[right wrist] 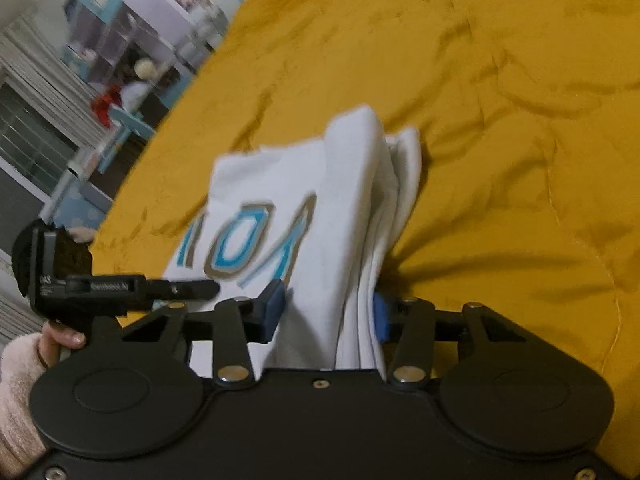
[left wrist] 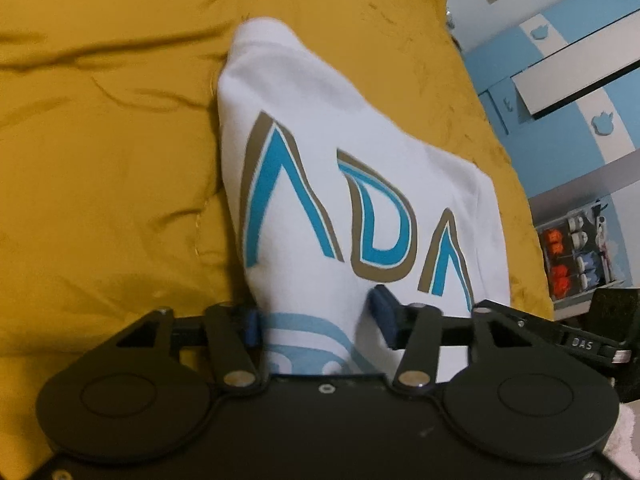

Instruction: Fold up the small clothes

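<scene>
Left wrist view is given first: a small white cotton garment printed with large blue and tan letters (left wrist: 344, 184) is seen stretching away from the camera over a rumpled mustard-yellow velvet bedspread (left wrist: 112, 160); its near edge is gathered between the blue pads of the left gripper (left wrist: 316, 316), whose fingers are drawn partly together and appear to be pinching the cloth, the left pad (left wrist: 250, 326) lying against the fabric and the right pad (left wrist: 382, 312) sinking into a fold; whether the grip is fully firm cannot be told. A blue and white cupboard (left wrist: 560, 80) is seen beyond the bed; the black body of the other tool shows at the right edge.

Right wrist view is given next: the same garment is seen already doubled over, several white layers being stacked along its right side; these bunched layers are held between the blue pads of the right gripper (right wrist: 328, 308), whose fingers are partly closed and seem to be nipping the cloth; the picture is blurred, so the contact is judged rather than plainly seen. A person's hand (right wrist: 60, 344) in a pale fluffy sleeve is seen at the left, holding the left tool.

As to progress, at least one fold is judged done, since layers are stacked and the print is partly covered; a further fold, laying flat and smoothing are judged still to be made.
</scene>
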